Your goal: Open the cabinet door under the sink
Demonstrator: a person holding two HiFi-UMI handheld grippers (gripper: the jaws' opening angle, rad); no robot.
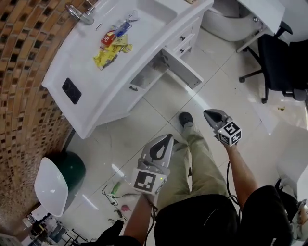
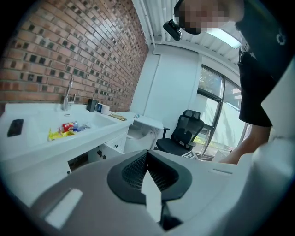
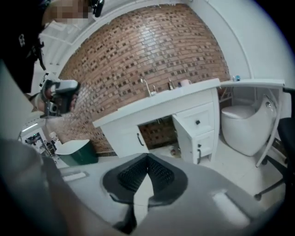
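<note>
**Vanity counter** (image 1: 139, 43): white, set against a brick wall. Its long front edge runs diagonally across the head view. On top are a faucet (image 1: 79, 13), a heap of snack packets (image 1: 113, 45) and a flat black object (image 1: 71, 90).

**Cabinet door** (image 1: 184, 71): white, under the sink, swung outward from the vanity face. Its free edge juts over the tiled floor. Beside it the opening (image 1: 149, 72) gapes, and the right gripper view shows brick at its back. A second door (image 3: 123, 136) to the left of the opening is closed flush. Drawers (image 1: 183, 41) with dark knobs stand on the other side.

**Left gripper** (image 1: 166, 141): held in the air above the floor, well apart from the door. Its fingers are pressed together at the tips with nothing between them (image 2: 147, 154).

**Right gripper** (image 1: 209, 115): raised near the person's shoe (image 1: 186, 118), also well clear of the door. Its fingers meet at the tips and hold nothing (image 3: 147, 159).

**Floor room**: bare pale tile lies between the person's legs and the door's edge. On the left this space is bounded by a green bin (image 1: 72, 168) with a tilted white lid (image 1: 50, 185), and loose cables (image 1: 113, 197) lie near it. On the right are a black office chair (image 1: 281, 62) and a toilet (image 3: 244, 126) past the drawers.
</note>
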